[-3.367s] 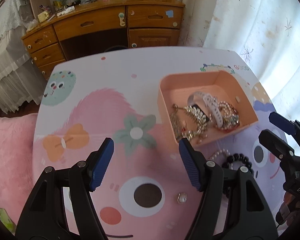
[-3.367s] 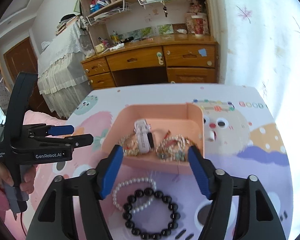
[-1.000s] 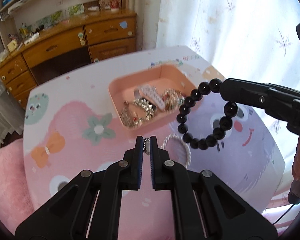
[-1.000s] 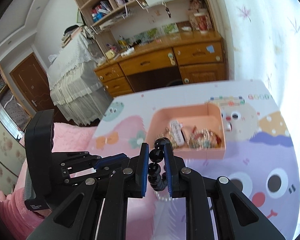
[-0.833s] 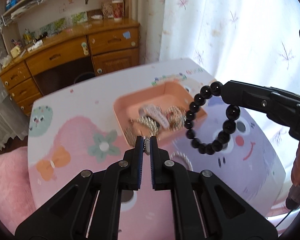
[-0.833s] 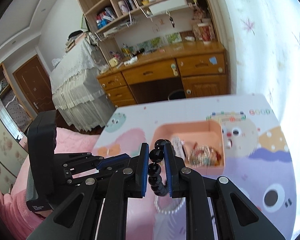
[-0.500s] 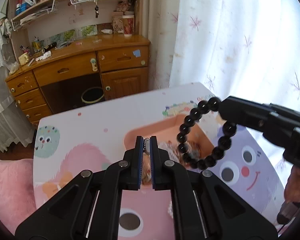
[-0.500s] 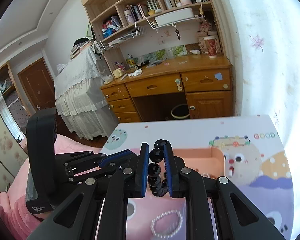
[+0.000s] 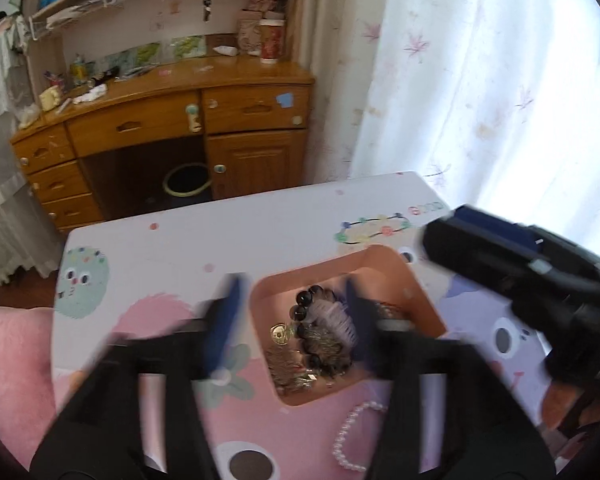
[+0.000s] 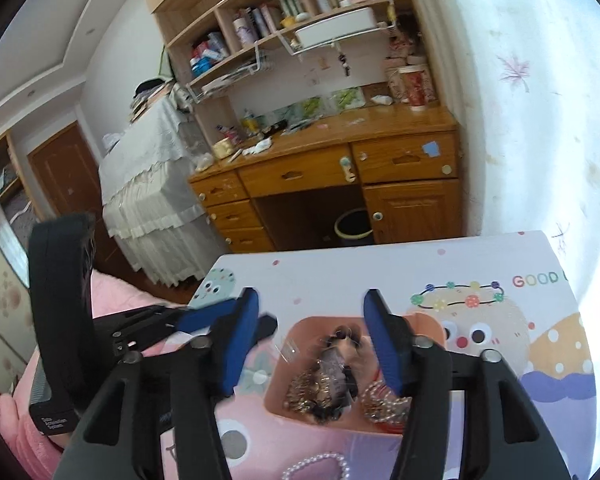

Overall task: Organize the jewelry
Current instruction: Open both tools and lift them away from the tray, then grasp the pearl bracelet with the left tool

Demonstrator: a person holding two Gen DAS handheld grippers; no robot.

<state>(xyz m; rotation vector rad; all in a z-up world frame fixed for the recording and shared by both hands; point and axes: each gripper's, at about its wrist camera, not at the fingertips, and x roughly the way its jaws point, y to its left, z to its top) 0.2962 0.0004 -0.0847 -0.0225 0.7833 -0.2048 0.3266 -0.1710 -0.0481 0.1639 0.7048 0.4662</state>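
Jaws on both tools have just been opening, nothing between them: the left gripper (image 9: 292, 320) and right gripper (image 10: 312, 336) hang over the pink tray (image 9: 384, 256) at lower centre, presumably to drop pieces in. The black bead bracelet (image 9: 302, 312) lies inside among the tangled jewelry. The pearl bracelet (image 9: 354, 436) waits on the table (image 9: 260, 220) below the tray.

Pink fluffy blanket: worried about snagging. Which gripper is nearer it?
Left. The left gripper: at the table edge beside the pink fluffy blanket; right gripper: over the pink tray.
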